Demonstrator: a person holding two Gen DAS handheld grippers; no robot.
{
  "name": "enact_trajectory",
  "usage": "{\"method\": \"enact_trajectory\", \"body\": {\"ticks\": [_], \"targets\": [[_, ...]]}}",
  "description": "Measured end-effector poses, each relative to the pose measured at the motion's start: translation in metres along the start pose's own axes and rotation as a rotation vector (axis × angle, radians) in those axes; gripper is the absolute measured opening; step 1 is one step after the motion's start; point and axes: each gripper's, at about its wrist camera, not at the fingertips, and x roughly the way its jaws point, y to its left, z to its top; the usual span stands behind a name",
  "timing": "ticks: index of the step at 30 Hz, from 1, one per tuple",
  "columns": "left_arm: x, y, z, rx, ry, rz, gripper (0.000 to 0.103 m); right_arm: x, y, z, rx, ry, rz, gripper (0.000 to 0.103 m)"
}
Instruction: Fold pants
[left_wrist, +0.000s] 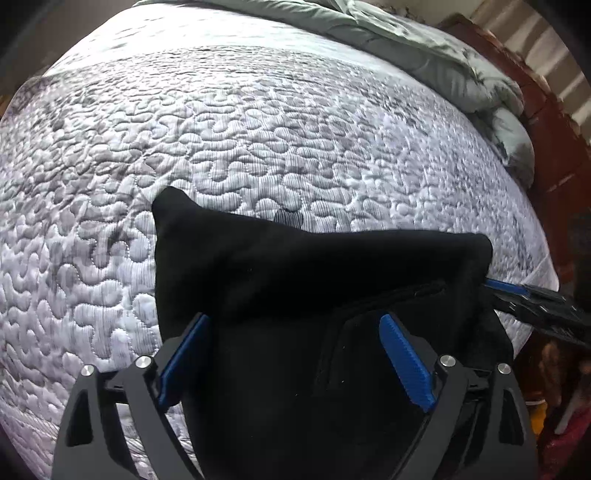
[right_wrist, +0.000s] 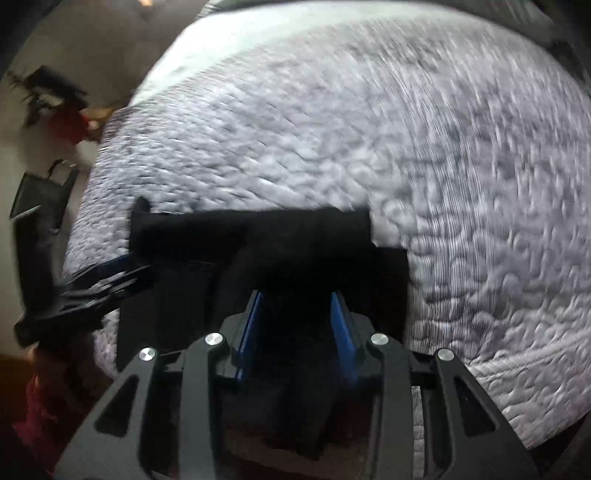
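The black pants (left_wrist: 295, 273) lie bunched on the quilted grey-white bed (left_wrist: 258, 140), near its front edge. My left gripper (left_wrist: 295, 321) sits over them with its blue pads wide apart, cloth between them but not pinched. My right gripper (right_wrist: 297, 299) has its pads narrower and black cloth (right_wrist: 258, 236) fills the gap; the view is blurred. In the left wrist view the right gripper (left_wrist: 517, 295) enters from the right at the pants' right corner. In the right wrist view the left gripper (right_wrist: 107, 280) shows at the left edge of the pants.
A grey-green duvet (left_wrist: 424, 55) is heaped at the bed's far right edge. A red-brown bed frame (left_wrist: 554, 140) runs along the right. In the right wrist view, the floor and dark objects (right_wrist: 40, 199) lie left of the bed (right_wrist: 406, 147).
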Motion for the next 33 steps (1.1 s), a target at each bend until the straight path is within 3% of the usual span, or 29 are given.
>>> {"method": "enact_trajectory", "body": {"ticks": [4, 8, 9, 12, 14, 17, 23, 27, 29, 33], "targets": [[0.005, -0.003, 0.0, 0.022, 0.007, 0.027, 0.093, 0.02, -0.018, 0.001, 0.07, 0.015, 0.042, 0.034], [-0.006, -0.004, -0.002, 0.011, 0.001, 0.036, 0.092, 0.009, -0.012, 0.001, 0.041, 0.005, 0.032, 0.035], [-0.011, -0.005, -0.003, 0.005, 0.003, 0.038, 0.092, 0.003, -0.01, -0.001, 0.032, -0.001, 0.035, 0.039], [-0.036, 0.001, -0.012, -0.017, -0.016, 0.03, 0.093, -0.022, -0.009, -0.009, -0.004, -0.044, 0.023, 0.076], [-0.045, 0.01, -0.021, -0.025, -0.019, 0.051, 0.093, -0.038, -0.009, -0.015, -0.038, -0.071, -0.027, 0.078], [-0.043, 0.032, -0.038, -0.066, -0.004, 0.105, 0.093, -0.041, -0.018, -0.025, -0.031, -0.049, -0.021, 0.084], [-0.023, 0.061, -0.059, -0.22, 0.036, -0.017, 0.093, -0.003, -0.042, -0.035, 0.058, 0.054, 0.013, 0.087], [-0.007, 0.045, -0.061, -0.178, 0.082, -0.075, 0.093, 0.022, -0.06, -0.038, 0.137, 0.1, 0.076, 0.094], [0.0, 0.041, -0.062, -0.17, 0.084, -0.045, 0.095, 0.031, -0.063, -0.038, 0.147, 0.109, 0.095, 0.099], [0.002, 0.045, -0.061, -0.188, 0.098, -0.078, 0.094, 0.036, -0.057, -0.038, 0.123, 0.084, 0.071, 0.101]]}}
